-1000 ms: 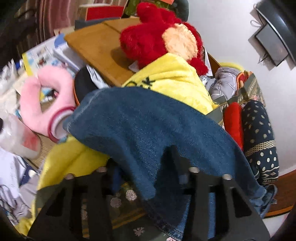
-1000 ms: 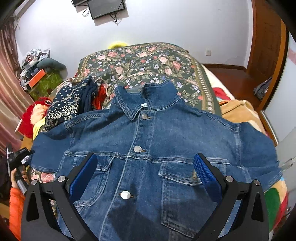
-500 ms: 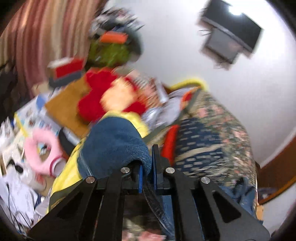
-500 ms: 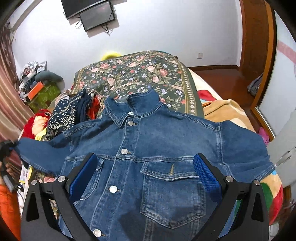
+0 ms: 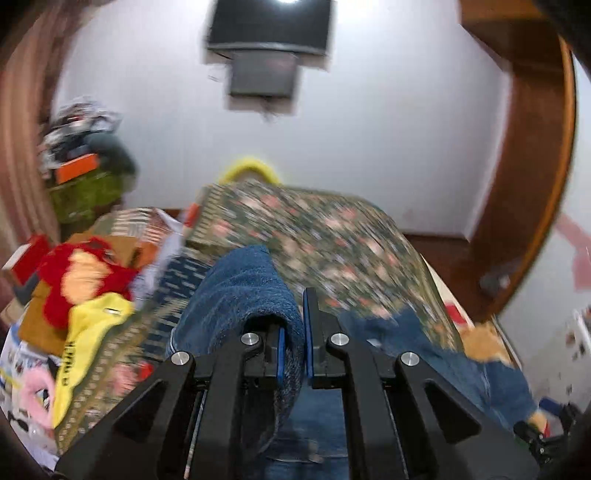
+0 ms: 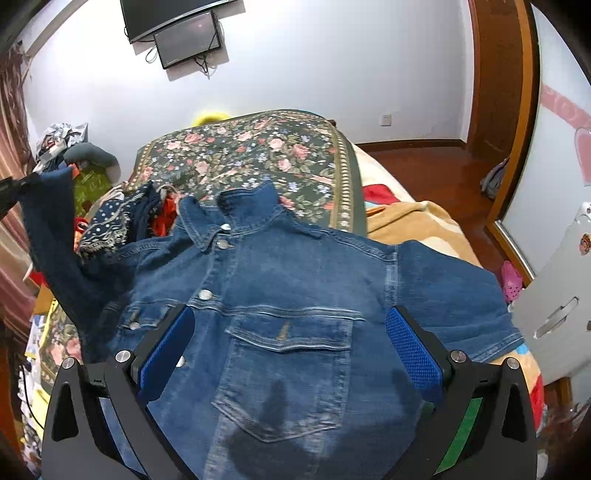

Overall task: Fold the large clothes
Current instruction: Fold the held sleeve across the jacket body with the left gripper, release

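Bed: floral spread (image 6: 258, 147), denim jacket (image 6: 295, 295) flat on it, front up.
Wall: white, TV (image 6: 173, 18) mounted.
L gripper (image 5: 293, 350): clamped on sleeve (image 5: 243, 295), lifted.
R gripper (image 6: 288, 350): fingers wide apart, over jacket.

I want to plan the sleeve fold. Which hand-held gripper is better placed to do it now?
Left. The left hand-held gripper is already shut on the denim jacket's sleeve, lifted. The right hand-held gripper is open above the chest.
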A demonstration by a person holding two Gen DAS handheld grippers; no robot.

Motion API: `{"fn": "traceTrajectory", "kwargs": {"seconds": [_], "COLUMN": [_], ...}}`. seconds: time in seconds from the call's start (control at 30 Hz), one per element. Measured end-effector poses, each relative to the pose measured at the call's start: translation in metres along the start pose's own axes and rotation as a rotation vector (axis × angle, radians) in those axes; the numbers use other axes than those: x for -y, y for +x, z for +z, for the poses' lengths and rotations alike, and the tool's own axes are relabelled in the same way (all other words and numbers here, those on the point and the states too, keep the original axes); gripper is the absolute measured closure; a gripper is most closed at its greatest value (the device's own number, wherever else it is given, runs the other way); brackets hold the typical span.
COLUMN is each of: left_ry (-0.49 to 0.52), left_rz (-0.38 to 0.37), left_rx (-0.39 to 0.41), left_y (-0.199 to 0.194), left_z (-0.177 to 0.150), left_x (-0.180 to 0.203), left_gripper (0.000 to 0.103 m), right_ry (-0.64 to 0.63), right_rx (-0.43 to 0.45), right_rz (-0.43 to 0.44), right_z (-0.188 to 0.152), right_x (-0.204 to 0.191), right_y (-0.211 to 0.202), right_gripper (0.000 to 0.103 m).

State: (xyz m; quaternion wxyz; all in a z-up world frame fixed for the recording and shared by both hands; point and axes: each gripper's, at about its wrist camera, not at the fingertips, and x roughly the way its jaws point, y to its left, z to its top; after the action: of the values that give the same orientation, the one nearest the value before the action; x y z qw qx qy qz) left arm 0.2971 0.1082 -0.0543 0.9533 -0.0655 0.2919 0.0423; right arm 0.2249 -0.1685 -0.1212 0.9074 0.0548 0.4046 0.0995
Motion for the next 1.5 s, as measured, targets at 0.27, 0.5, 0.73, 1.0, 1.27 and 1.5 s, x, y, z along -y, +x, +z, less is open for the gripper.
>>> {"fn": "traceTrajectory", "kwargs": {"seconds": [0.27,0.5,0.73,1.0,1.27,1.5], "left_ry": [0.238,0.348,0.341,0.218,0.039,-0.113], "left_rz": [-0.113,-0.214,-0.267,-0.134,0.059,0.126], "left_rx": [-0.32,-0.518,-0.422,-0.29,-0.331,-0.39], "left_y": [0.076,0.087,0.039,0.0,0.003,0.006], "left_z": [-0.08,-0.14,-0.129,-0.111,-0.137,-0.17], "left_x": [0.104,0.15,0.137,0.058,-0.044,-0.101], "left_gripper": [0.096,0.088,0.049,0.035,0.034,0.034], "right_ry": [0.014,0.01,-0.04,-0.167,-0.349,-0.58], "right_rx": [-0.036,-0.046,-0.043,-0.037,-0.099,-0.213], "right_rz": [-0.04,-0.067,-0.069,-0.041,0.058,0.097], "right_z": [-0.011,-0.015,-0.01,0.0,-0.001,-0.012], "right_x": [0.027,0.032,0.017,-0.031,-0.099,-0.158], "right_y": [0.005,0.007,0.009,0.017,0.045,0.093], "right_gripper": [0.0,0.0,0.0,0.0,0.0,0.0]}}
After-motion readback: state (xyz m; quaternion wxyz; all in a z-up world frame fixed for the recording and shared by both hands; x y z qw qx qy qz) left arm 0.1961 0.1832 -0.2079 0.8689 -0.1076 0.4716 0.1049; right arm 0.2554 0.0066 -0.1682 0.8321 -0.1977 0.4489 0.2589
